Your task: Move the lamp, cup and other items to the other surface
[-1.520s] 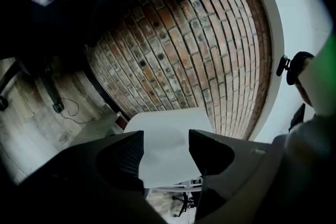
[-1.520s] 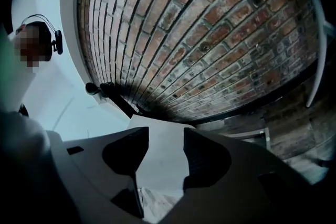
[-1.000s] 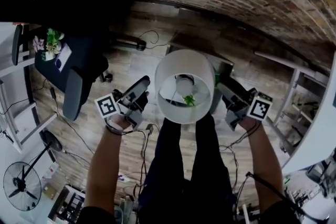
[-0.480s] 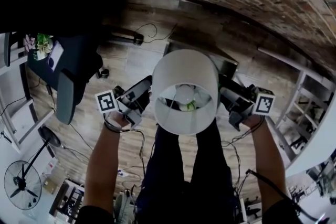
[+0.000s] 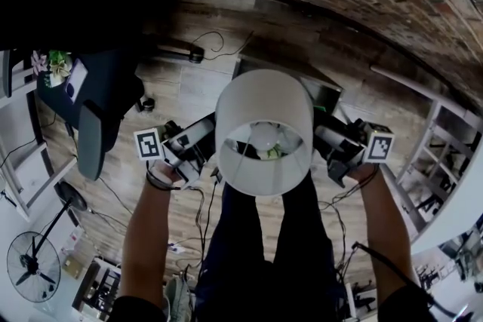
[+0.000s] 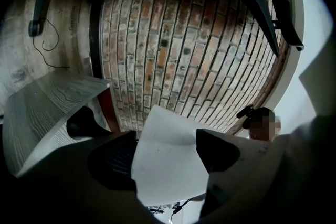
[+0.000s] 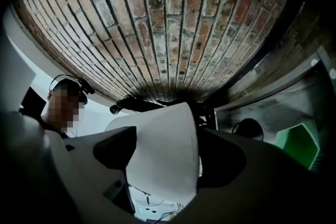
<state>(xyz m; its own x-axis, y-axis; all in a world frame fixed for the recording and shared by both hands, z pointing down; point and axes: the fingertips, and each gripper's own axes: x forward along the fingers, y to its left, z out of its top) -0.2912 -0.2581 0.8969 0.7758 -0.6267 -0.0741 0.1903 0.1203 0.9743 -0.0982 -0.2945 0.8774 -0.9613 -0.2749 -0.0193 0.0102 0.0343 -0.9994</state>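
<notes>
White lamp (image 5: 263,109) aloft, left hand-held gripper (image 5: 207,139) and right hand-held gripper (image 5: 323,139) clasping its sides, jaws just spread wide.

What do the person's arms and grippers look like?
The left gripper and right gripper are dark, each with a white cube bearing black square markers. The forearms have no sleeves; a black cable runs beside the right forearm.

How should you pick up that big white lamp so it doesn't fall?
Probably by the lamp shade, squeezed from its left and right sides at once. It is a wide, round drum, open on top with the bulb inside, too wide for one grip.
</notes>
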